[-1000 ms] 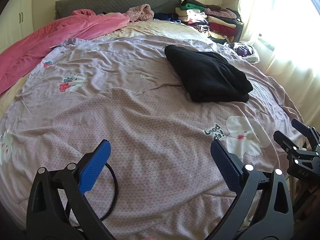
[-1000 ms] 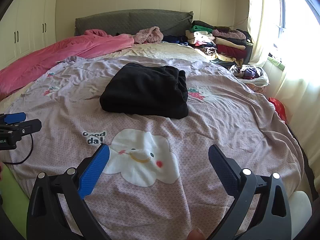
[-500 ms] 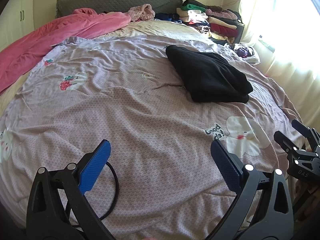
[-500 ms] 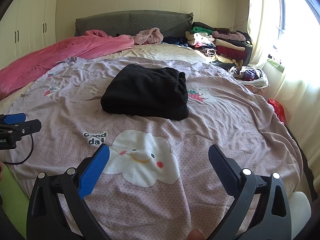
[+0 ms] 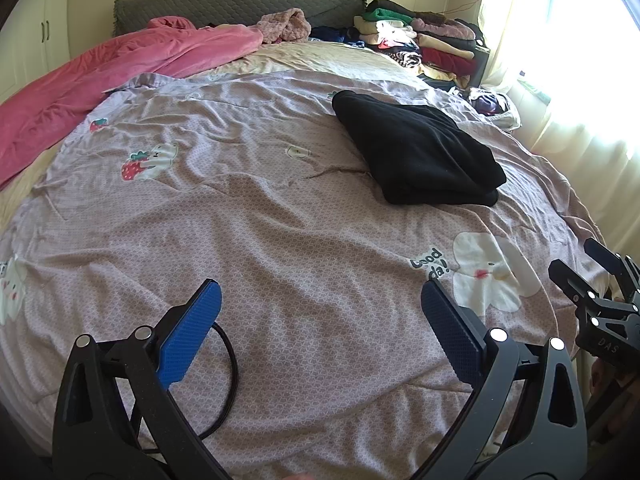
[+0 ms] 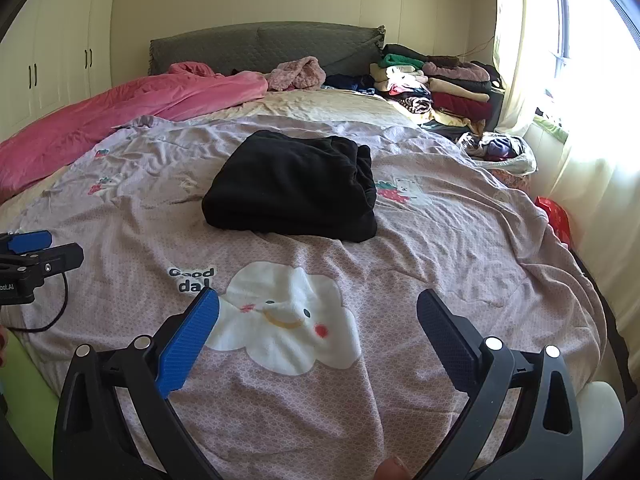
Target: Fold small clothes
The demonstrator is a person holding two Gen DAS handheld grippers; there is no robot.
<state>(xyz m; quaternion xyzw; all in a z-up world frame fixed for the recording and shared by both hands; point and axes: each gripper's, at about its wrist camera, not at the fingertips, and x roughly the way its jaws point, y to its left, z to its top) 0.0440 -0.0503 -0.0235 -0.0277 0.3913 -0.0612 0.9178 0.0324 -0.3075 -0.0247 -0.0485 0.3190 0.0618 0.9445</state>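
Note:
A black garment [image 5: 416, 152] lies folded in a thick rectangle on the lilac printed bedspread [image 5: 260, 220]; it also shows in the right wrist view [image 6: 292, 186], mid-bed. My left gripper [image 5: 320, 300] is open and empty, low over the near edge of the bed, well short of the garment. My right gripper [image 6: 318, 306] is open and empty, over the white cloud print, a little short of the garment. The right gripper shows at the right edge of the left wrist view [image 5: 600, 280]. The left gripper shows at the left edge of the right wrist view [image 6: 36, 256].
A pink duvet [image 6: 120, 116] lies along the far left. A stack of folded clothes [image 6: 436, 84] stands at the head of the bed on the right, beside a bag of clothes [image 6: 500, 150]. A black cable [image 5: 228, 380] loops under my left gripper. Grey headboard [image 6: 260, 46] behind.
Both views have shifted very slightly; the garment sits a touch lower in the frames. Both grippers stay open and empty.

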